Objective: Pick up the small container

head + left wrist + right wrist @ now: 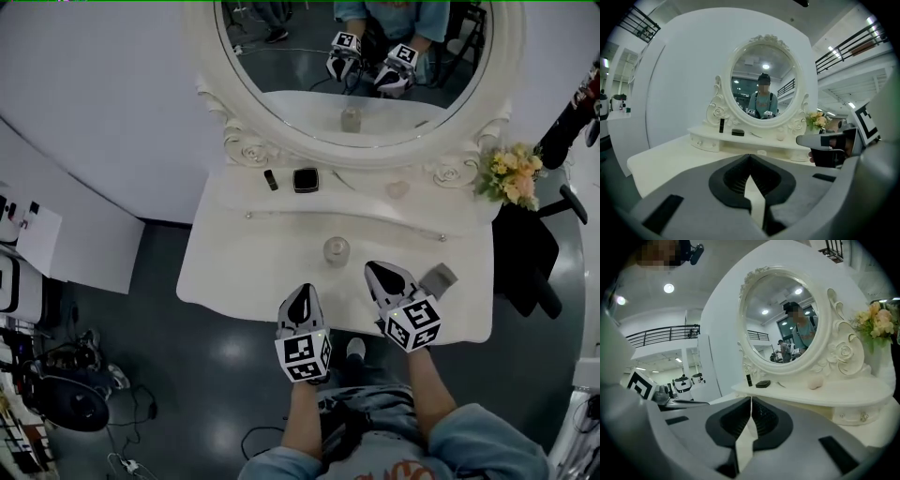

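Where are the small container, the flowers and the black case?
small container (337, 249): head view, its round top.
flowers (511, 174): head view, the yellow blooms.
black case (306, 180): head view, its lid.

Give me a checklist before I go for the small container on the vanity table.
1. Target found: ok, the small container stands on the table, ahead of both grippers.
2. Ready to grasp: not ok, the right gripper has its fingers shut, nothing between them.
3. Other hand free: ok, the left gripper is shut on nothing.
4. Way to the target free: ok, only bare tabletop lies between.
5. Target held: not ok, neither gripper touches it.
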`<move>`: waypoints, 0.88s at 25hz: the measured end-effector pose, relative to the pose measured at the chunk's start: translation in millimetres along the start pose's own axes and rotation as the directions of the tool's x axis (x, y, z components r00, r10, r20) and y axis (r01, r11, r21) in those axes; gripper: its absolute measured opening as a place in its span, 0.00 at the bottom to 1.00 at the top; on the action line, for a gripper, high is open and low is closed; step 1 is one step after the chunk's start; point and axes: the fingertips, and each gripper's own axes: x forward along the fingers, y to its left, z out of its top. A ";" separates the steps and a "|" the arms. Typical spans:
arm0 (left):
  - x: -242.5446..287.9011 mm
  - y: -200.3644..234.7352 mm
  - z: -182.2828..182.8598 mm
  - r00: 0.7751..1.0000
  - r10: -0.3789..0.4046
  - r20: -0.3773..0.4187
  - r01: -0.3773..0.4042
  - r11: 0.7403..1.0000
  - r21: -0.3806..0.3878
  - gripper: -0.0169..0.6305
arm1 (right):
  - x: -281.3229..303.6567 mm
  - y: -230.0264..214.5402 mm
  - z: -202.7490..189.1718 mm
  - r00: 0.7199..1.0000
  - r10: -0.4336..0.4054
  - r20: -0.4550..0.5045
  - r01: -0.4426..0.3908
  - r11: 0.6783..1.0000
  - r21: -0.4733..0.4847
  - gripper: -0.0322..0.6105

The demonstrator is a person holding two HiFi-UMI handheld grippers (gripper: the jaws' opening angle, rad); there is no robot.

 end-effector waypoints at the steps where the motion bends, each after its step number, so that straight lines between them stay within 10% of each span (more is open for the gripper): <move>1: 4.8 1.7 2.8 1.000 0.004 0.001 -0.004 1.000 0.002 0.06 | 5.9 -0.6 1.9 1.000 0.008 0.002 -0.008 1.000 -0.012 0.09; 18: 62.0 12.1 -17.7 0.996 -0.024 -0.085 0.026 0.999 0.021 0.06 | 53.1 -2.0 -32.9 0.996 0.064 -0.060 -0.071 0.991 -0.112 0.11; 22: 64.0 11.0 -29.8 0.992 -0.036 -0.121 0.039 0.999 0.028 0.06 | 60.5 3.1 -50.5 0.989 0.106 -0.107 -0.116 0.988 -0.097 0.38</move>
